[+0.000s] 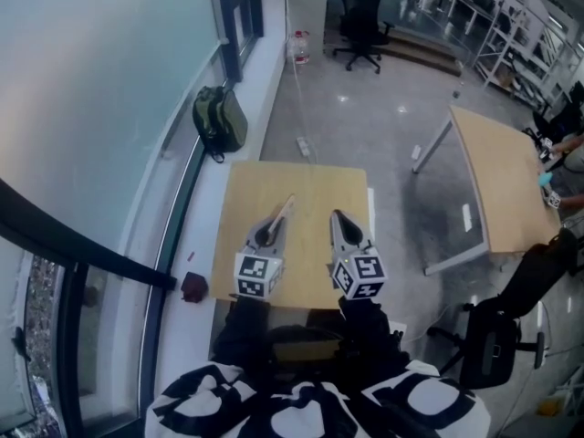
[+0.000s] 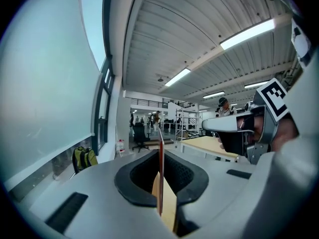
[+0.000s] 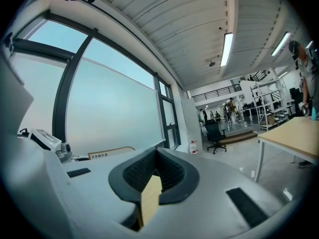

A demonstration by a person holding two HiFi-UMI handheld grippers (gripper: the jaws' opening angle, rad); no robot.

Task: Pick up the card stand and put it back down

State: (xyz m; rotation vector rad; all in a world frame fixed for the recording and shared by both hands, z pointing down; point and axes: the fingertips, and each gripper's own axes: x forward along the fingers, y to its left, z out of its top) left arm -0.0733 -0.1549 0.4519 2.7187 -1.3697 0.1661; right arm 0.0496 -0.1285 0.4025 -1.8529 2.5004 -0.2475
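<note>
L gripper [image 1: 273, 228] clamps card stand [image 2: 161, 163] above table [image 1: 301, 185]; R gripper [image 1: 339, 219] closed, empty; step likely put-down; next: lower upright, release.

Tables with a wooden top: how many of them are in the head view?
2. The centre table is in the middle of the picture; the right table stands apart, turned at an angle. Others may be hidden.
</note>
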